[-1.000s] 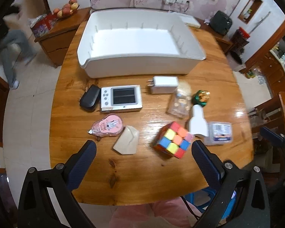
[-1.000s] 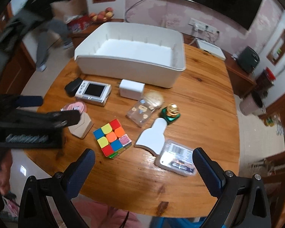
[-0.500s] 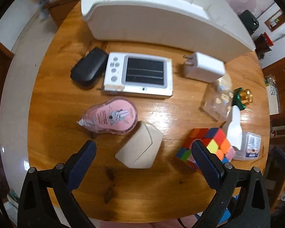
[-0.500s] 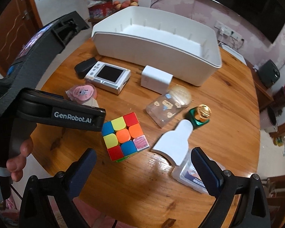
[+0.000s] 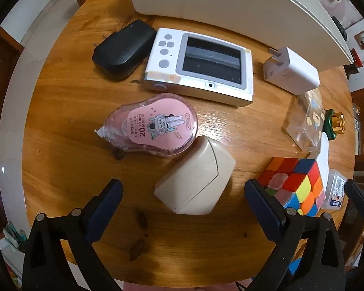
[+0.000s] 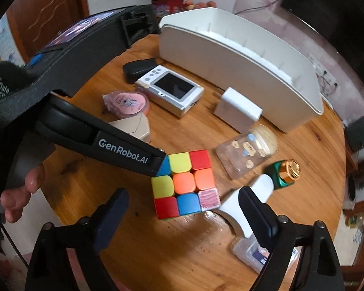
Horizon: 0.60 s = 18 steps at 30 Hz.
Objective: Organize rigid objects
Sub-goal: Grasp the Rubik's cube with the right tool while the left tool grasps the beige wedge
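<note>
Left wrist view: the left gripper (image 5: 183,195), jaws wide and empty, brackets the beige box (image 5: 195,181) near the pink tape dispenser (image 5: 155,127); closing comes next. Right wrist view: the right gripper (image 6: 183,208), equally spread and empty, frames the puzzle cube (image 6: 184,184); the white bin (image 6: 240,68) lies far.

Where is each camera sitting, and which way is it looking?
Left wrist: rides on the left gripper, looking down its open fingers at the beige box and pink tape; only those fingers show.
Right wrist: rides on the right gripper, looking down its open fingers at the cube; the left gripper's body and a hand show at left.
Both see the cube, white bin, white device and table.
</note>
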{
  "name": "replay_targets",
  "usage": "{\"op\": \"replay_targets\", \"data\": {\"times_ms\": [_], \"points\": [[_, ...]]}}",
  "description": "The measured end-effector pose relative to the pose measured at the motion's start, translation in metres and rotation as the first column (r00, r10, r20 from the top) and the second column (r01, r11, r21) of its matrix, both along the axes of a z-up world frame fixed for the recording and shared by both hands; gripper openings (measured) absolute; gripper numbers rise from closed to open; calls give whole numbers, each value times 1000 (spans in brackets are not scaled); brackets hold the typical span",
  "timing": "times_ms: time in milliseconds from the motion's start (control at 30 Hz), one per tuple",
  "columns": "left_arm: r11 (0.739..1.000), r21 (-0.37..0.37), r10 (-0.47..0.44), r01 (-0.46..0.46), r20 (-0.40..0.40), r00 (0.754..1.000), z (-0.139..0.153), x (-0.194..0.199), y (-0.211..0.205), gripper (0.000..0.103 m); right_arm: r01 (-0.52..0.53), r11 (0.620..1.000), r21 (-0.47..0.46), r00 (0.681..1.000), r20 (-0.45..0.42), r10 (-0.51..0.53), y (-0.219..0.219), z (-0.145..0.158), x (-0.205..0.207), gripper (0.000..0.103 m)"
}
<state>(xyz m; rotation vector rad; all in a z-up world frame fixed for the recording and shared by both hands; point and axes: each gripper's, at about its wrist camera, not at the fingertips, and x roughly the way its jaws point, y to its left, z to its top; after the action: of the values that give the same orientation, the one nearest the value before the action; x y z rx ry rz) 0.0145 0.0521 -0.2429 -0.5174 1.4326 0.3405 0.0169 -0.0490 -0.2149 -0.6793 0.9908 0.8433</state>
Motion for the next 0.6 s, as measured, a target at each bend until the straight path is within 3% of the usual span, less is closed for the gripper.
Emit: {"op": "replay_targets", "data": {"times_ms": [133, 433, 533, 600], "points": [[1000, 19, 0, 0, 7, 1000, -3, -11, 2, 98, -34, 999, -3, 999, 16, 35, 1, -6, -1, 89], [998, 57, -33, 31, 41, 999, -2, -5, -10, 97, -73, 997, -13, 997, 12, 73, 0, -19, -2, 62], [996, 79, -47, 43, 45, 998, -1, 0, -11, 90, -77, 997, 1, 997, -2, 77, -2, -19, 0, 60], [995, 92, -53, 48, 48, 997, 2, 4, -13, 80, -83, 997, 4, 997, 2, 83, -4, -19, -1, 60]]}}
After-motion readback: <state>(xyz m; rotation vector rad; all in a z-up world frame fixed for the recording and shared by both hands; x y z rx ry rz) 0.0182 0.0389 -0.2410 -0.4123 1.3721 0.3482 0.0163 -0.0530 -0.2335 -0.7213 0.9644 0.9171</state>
